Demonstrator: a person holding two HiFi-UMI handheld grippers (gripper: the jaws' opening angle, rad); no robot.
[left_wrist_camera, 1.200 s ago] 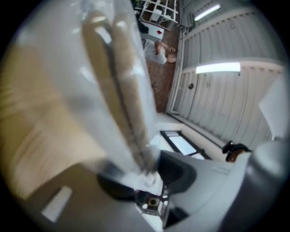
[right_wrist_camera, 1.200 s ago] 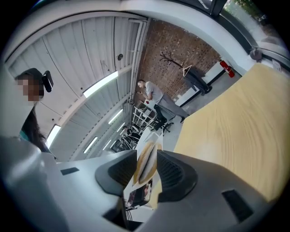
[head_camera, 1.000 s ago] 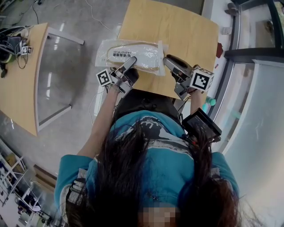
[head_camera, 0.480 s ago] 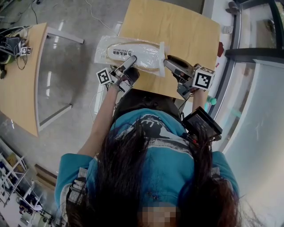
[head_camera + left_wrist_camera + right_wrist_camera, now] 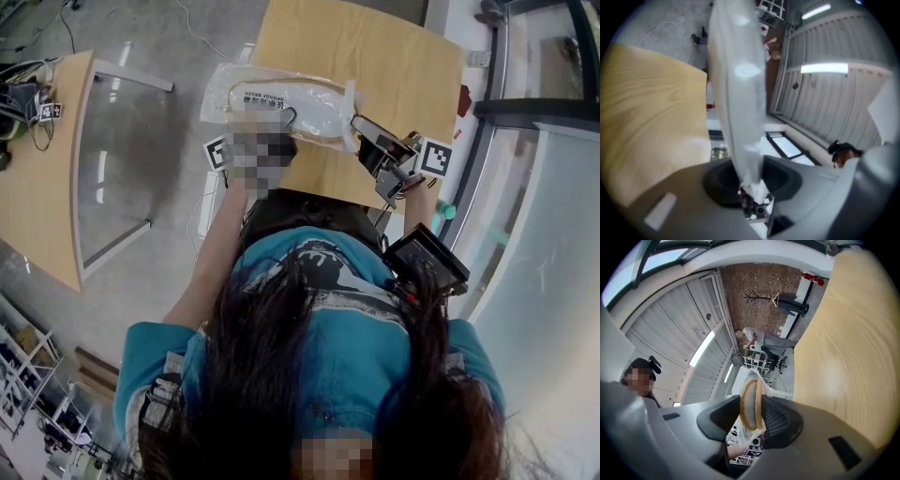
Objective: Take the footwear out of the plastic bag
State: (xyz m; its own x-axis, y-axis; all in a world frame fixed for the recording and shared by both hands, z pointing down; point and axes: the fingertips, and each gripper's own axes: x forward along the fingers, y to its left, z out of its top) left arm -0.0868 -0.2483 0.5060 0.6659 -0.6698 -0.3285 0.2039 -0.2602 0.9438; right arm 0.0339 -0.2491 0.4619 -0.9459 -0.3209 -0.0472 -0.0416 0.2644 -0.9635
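Observation:
A clear plastic bag (image 5: 323,112) with a white, tan-rimmed slipper (image 5: 281,95) inside hangs tilted just above the wooden table (image 5: 375,52). My left gripper (image 5: 749,177) is shut on the bag's film, which rises as a taut strip from between its pads. In the head view a mosaic patch covers most of this gripper. My right gripper (image 5: 364,133) is at the bag's right end. Its jaws are closing, with the slipper's (image 5: 751,404) tan-rimmed end and some film between the pads (image 5: 780,420), which press on it.
A second wooden table (image 5: 42,178) with cables stands at the left across a grey floor. A black device (image 5: 427,262) hangs at the person's right side. The right gripper view shows a seated person (image 5: 757,339) and a coat stand (image 5: 764,298) far off.
The bag and slipper have risen off the table and tilted. Both grippers moved forward over the near edge, and the right one has come in onto the bag's right end.

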